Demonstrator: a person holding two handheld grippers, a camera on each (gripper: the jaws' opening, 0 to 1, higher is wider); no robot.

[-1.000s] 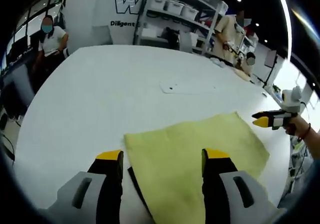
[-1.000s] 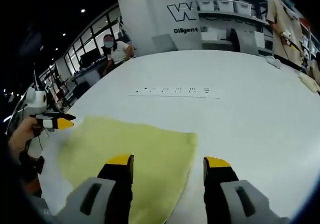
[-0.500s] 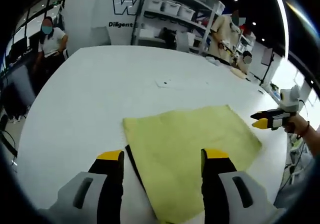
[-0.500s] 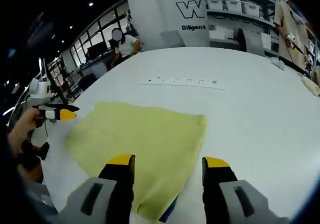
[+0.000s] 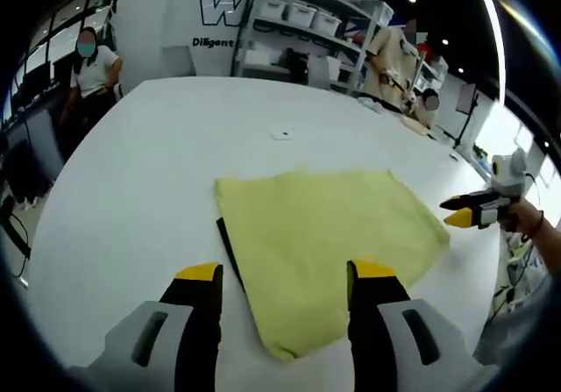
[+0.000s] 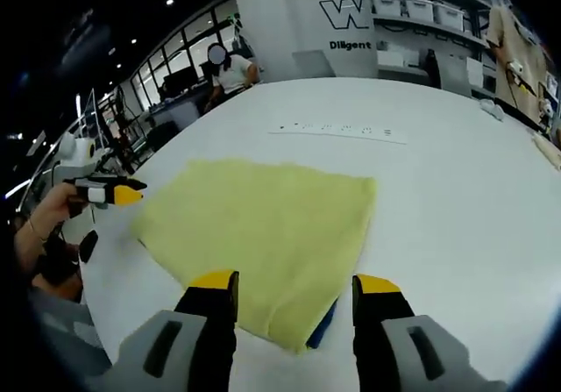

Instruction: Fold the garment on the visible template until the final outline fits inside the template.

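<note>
We held both claws released, left gripper (image 5: 279, 274) and right gripper (image 6: 294, 282), above the folded yellow garment (image 5: 324, 234) at mid-frame; its dark template (image 5: 230, 247) peeked out, so next we judged alignment.

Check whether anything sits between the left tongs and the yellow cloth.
Nothing visible does. The left tongs hang open just above the cloth, whose near corner lies between the jaws on the white table.
</note>
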